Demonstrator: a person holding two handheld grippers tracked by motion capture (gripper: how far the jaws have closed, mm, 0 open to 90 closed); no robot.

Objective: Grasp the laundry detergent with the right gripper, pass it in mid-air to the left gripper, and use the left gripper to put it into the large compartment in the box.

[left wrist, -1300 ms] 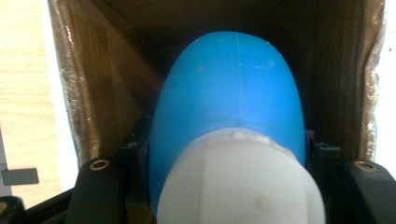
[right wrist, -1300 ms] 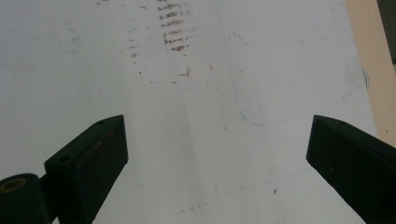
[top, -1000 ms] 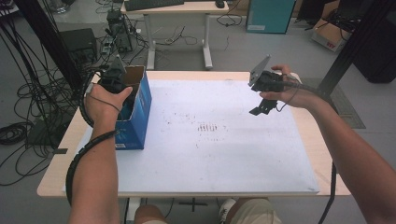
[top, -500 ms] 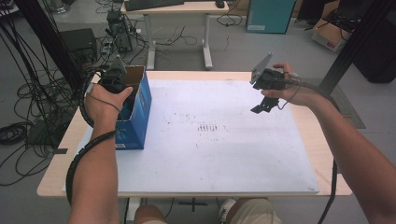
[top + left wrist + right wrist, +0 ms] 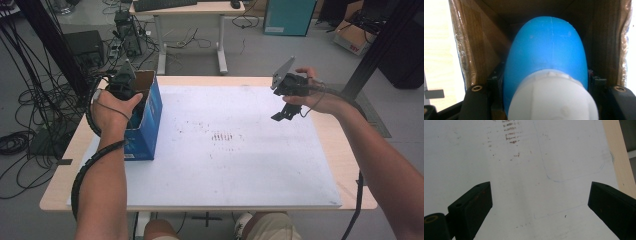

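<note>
Now, step in hand: the left claw (image 5: 131, 100) is down inside the open blue box (image 5: 150, 117), at the left edge of the surface (image 5: 260, 165).
Left claw: clenched on a blue bottle (image 5: 546, 55) with a white cap (image 5: 552, 98); in the left gripper view the bottle's body sits between the jaws, cap toward the camera, brown cardboard walls close on both sides.
Right claw: (image 5: 540, 202) released, jaws wide with nothing between them, held above the white sheet (image 5: 524, 170) well apart from the box.
Bottle's place: within the box, gripped; whether its far end rests on the box floor I cannot tell.
Risk, snagging: the walls sit tight beside the jaws, so a tilted wrist could catch a flap and drag the box.
Risk, box shifting: nothing steadies the box; the right claw is far off.
Risk, slipping: the rounded, smooth body could slide in the grip.
</note>
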